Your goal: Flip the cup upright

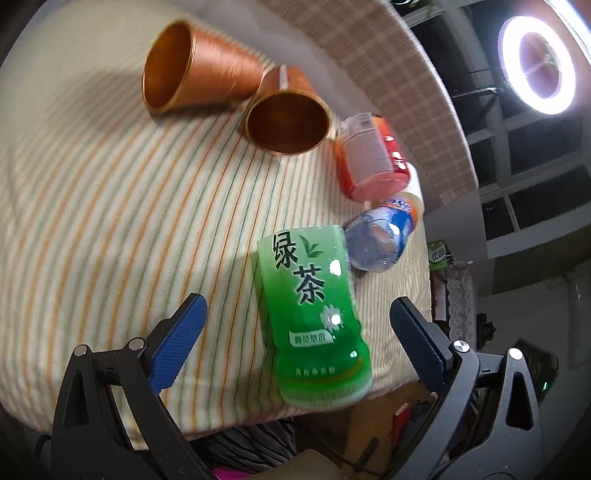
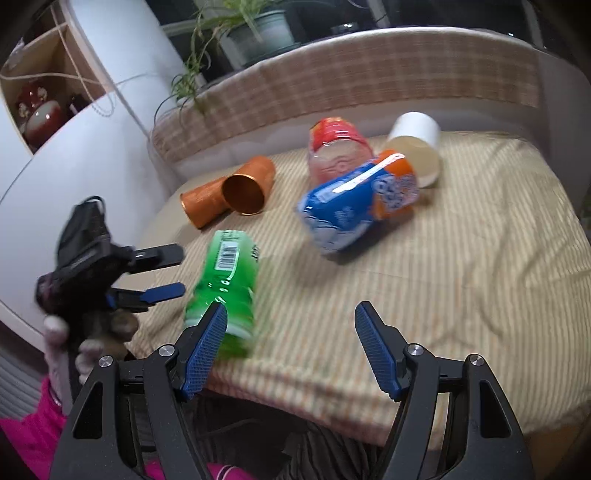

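Several cups lie on their sides on a striped cloth (image 1: 92,206). A green tea-label cup (image 1: 314,317) lies nearest, between the spread fingers of my open left gripper (image 1: 299,310); it also shows in the right wrist view (image 2: 225,280). Two copper cups (image 1: 199,66) (image 1: 288,118) lie beyond it, touching, also seen from the right wrist (image 2: 247,188). A red cup (image 1: 369,155), a blue-orange cup (image 2: 362,199) and a white cup (image 2: 417,144) lie further right. My right gripper (image 2: 291,332) is open and empty at the front edge. The left gripper (image 2: 162,273) shows there, left of the green cup.
A checked padded backrest (image 2: 369,81) borders the far side of the cloth. A potted plant (image 2: 255,33) and a white curved shelf unit (image 2: 92,122) stand behind. A lit ring light (image 1: 539,62) shows off to the right in the left wrist view.
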The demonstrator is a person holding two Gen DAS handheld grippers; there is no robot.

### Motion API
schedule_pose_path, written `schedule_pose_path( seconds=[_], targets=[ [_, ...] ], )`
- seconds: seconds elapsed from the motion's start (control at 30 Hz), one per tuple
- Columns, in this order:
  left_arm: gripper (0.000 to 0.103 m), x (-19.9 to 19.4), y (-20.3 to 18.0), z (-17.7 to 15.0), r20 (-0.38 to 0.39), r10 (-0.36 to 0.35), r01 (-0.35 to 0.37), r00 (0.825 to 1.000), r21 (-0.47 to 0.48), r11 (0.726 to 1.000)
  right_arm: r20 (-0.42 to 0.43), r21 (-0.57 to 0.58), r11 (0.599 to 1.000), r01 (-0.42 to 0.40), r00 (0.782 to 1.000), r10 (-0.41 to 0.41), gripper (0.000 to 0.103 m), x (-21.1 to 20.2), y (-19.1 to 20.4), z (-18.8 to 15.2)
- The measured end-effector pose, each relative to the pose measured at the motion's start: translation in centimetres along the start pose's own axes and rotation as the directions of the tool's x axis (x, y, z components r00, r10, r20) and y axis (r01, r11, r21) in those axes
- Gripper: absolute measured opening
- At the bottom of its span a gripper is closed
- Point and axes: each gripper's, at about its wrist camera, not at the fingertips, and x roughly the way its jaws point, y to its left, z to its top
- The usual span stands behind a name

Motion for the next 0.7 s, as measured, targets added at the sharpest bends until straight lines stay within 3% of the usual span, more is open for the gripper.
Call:
schedule_pose_path(
  seconds=[0.1, 0.27, 0.4, 0.57, 0.7],
  targets=[
    [0.1, 0.9, 0.1, 0.3, -0.01, -0.001, 0.0, 1.0, -0.025, 1.0, 0.011, 0.017, 1.0, 0.006, 1.0, -0.006, 0.071, -0.8, -0.8, -0.7],
    [0.084, 2.4, 0.3, 0.5, -0.045, 0.003, -0.005, 0.999, -0.035, 0.999, 0.012, 0.032, 0.999, 0.009, 1.0, -0.01, 0.071, -1.0, -1.4, -1.2],
    [0.082, 2.6, 0.0, 0.4, -0.052, 0.005, -0.006, 0.999, -0.016, 1.0, 0.018, 0.042, 0.999, 0.013, 1.0, -0.014, 0.071, -1.0, -1.6, -1.4],
    [0.066, 2.9, -0.6, 0.4, -0.061, 0.009, -0.008, 0.998, 0.012, 1.0, 0.018, 0.051, 0.998, 0.022, 1.0, -0.023, 0.071, -0.9, -1.7, -1.5],
    [0.064, 2.8, -1.2, 0.4, -0.048, 0.018, -0.016, 0.999, 0.043, 0.999, 0.031, 0.058, 0.998, 0.032, 0.999, -0.034, 0.071, -1.3, -1.9, -1.5]
  ],
)
